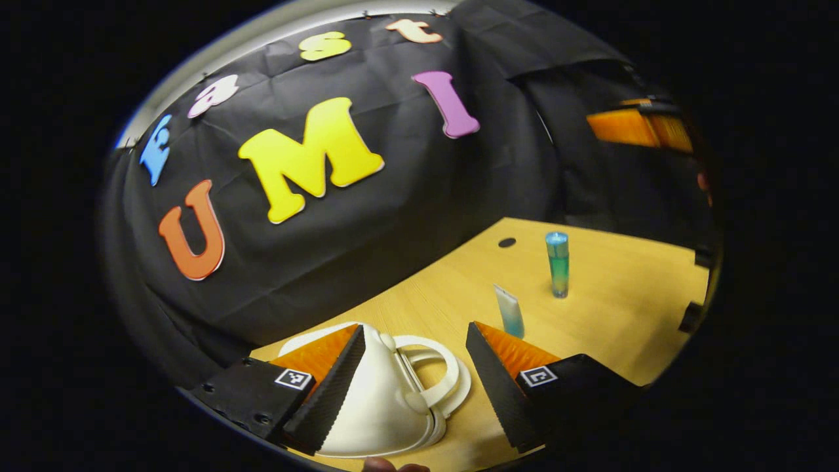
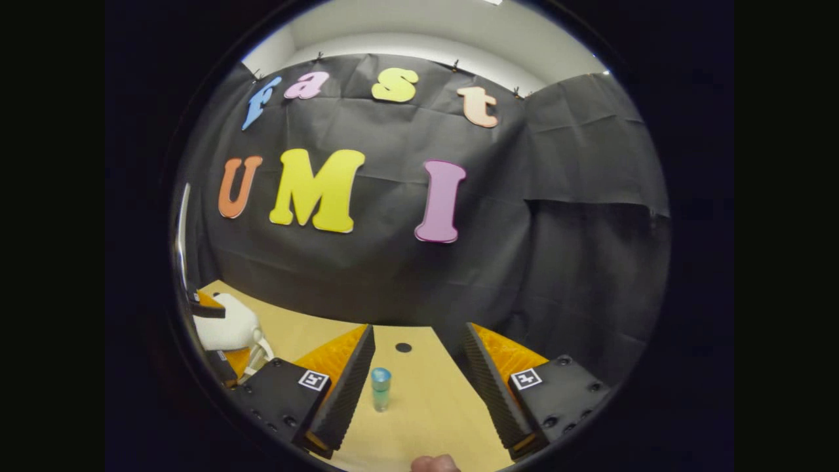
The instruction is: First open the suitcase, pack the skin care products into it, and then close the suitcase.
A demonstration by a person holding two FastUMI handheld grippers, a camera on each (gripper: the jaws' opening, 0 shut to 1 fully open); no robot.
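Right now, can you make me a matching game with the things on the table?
Things:
1. suitcase
2. tall bottle
3. small tube
4. table

Descriptions:
A. light wood
B. white, between the left gripper's fingers
C. blue-green, standing upright
D. pale blue, leaning, nearer the suitcase

Pairs: 1-B, 2-C, 3-D, 4-A

I see a smooth, matt wood-look tabletop (image 1: 609, 314). The white suitcase (image 1: 380, 400) looks like hard plastic with a soft sheen. The blue-green bottle (image 1: 558, 264) is translucent and glossy, the small tube (image 1: 510, 312) satiny plastic. My left gripper's fingers (image 1: 334, 387) carry ribbed black pads on orange plastic.
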